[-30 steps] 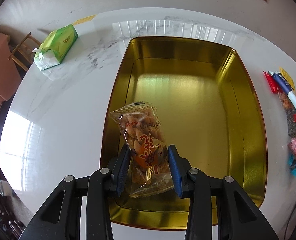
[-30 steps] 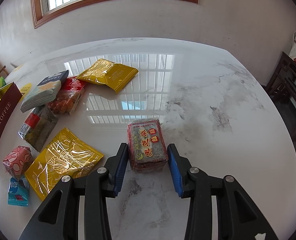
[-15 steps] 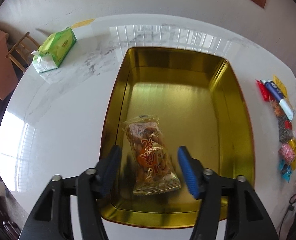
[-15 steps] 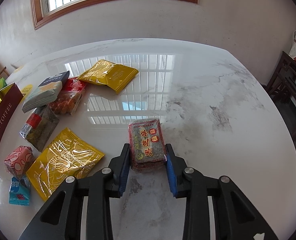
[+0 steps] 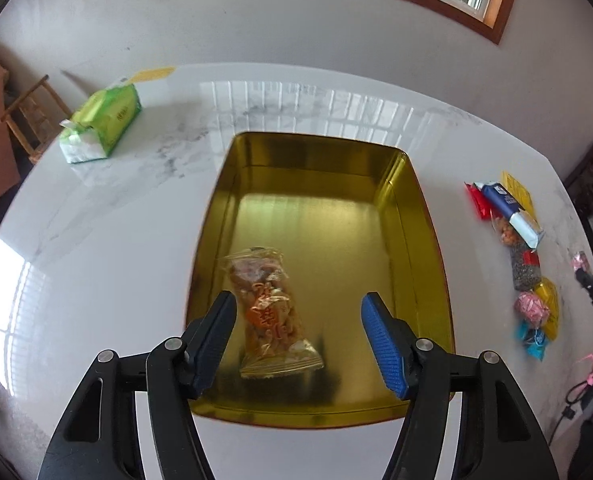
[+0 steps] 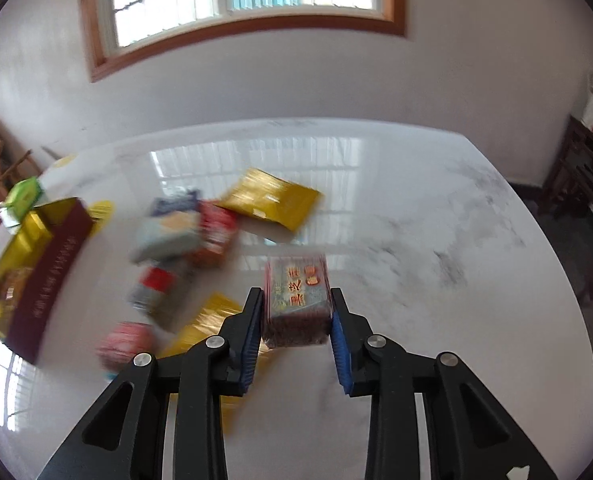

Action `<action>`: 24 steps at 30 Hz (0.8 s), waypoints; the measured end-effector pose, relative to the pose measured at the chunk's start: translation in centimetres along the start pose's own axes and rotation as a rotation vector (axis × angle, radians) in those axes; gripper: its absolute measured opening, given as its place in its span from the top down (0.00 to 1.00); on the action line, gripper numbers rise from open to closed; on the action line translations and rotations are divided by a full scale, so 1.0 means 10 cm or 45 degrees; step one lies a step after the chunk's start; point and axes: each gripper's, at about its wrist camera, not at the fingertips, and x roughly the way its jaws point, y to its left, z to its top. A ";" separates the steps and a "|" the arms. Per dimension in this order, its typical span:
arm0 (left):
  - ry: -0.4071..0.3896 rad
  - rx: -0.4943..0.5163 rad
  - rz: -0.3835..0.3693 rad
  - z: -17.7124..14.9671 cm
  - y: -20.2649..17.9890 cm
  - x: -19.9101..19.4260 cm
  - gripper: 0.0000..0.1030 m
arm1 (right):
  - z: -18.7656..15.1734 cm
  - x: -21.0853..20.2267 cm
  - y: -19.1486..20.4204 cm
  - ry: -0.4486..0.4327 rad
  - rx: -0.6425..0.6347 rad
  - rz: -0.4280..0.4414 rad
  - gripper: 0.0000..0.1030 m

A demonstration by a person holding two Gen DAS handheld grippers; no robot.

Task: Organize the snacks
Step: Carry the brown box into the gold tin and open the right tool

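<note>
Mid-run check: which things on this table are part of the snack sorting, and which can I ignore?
Part of the job:
- gold tin, the container
- clear snack bag lying in it, under the open left gripper
- dark red snack block, clamped in the right gripper
- loose snack packets waiting on the table

Just lying about:
- green tissue pack
- wooden chair
</note>
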 end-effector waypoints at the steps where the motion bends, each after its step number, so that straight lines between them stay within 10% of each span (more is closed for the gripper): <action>1: -0.009 0.007 0.009 -0.02 0.00 -0.03 0.36 | 0.03 -0.03 0.09 -0.007 -0.019 0.017 0.72; 12: -0.057 -0.010 0.092 -0.23 0.19 -0.34 0.36 | 0.08 -0.19 1.54 0.027 -0.261 0.369 0.72; 24: -0.079 -0.180 0.186 -0.45 0.69 -0.55 0.36 | -0.01 -0.13 2.48 0.060 -0.457 0.518 0.72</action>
